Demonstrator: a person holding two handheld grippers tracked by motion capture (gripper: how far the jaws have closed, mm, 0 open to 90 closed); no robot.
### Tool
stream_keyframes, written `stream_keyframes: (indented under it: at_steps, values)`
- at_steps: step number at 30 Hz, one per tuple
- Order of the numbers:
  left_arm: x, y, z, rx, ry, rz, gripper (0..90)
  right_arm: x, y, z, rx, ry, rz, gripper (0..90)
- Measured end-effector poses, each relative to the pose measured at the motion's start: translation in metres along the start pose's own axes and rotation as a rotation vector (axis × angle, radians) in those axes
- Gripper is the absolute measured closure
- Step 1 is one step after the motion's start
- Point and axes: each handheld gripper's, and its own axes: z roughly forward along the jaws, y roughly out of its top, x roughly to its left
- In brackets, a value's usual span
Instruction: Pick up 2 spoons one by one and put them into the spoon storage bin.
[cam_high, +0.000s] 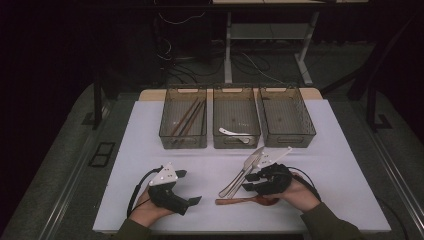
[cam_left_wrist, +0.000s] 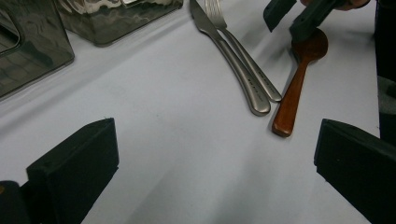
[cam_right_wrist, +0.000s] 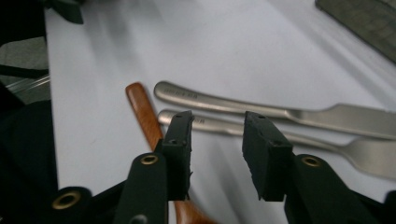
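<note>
My right tool hangs over the loose cutlery at the lower middle of the high view, jaws parted to a narrow gap with nothing between them, and I judge it placed there to choose among three pieces lying close together. Right under it is the reddish-brown wooden spoon, flat on the white table. Its long axis runs nearly level across the frame, with the handle end toward the lower centre and the bowl to the right, beneath my hand. In the right gripper view the handle slants from the upper left down under my left jaw. The steel table knife and steel fork lie side by side just past it, touching or nearly so. In the high view they slant from lower left to upper right, heads toward the three smoky clear plastic bins in the upper middle. Those bins look like sorting places: brown chopsticks in the left one, a white spoon in the middle. My left tool rests at lower left, jaws wide and empty, kept clear of the work.
</note>
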Motion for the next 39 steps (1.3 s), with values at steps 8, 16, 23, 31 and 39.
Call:
stream_keyframes:
  at_steps: [8, 16, 23, 31, 39]
  values:
    - [0.000, -0.001, 0.001, 0.005, -0.003, -0.005, 0.0, -0.002, -0.017, -0.019, -0.037, -0.024, 0.010, 46.8]
    - [0.000, -0.001, 0.002, 0.012, -0.002, -0.004, 0.0, -0.004, -0.037, -0.033, -0.040, -0.051, 0.028, 43.8]
    - [0.000, -0.002, 0.001, 0.016, -0.001, -0.005, 0.0, -0.007, -0.053, -0.035, -0.006, -0.069, 0.049, 43.8]
    - [0.000, -0.002, 0.002, 0.015, 0.001, -0.003, 0.0, -0.005, -0.059, -0.031, 0.029, -0.058, 0.032, 45.2]
    - [0.000, -0.002, 0.002, 0.013, 0.003, -0.003, 0.0, -0.004, -0.059, -0.028, 0.047, -0.048, 0.018, 46.9]
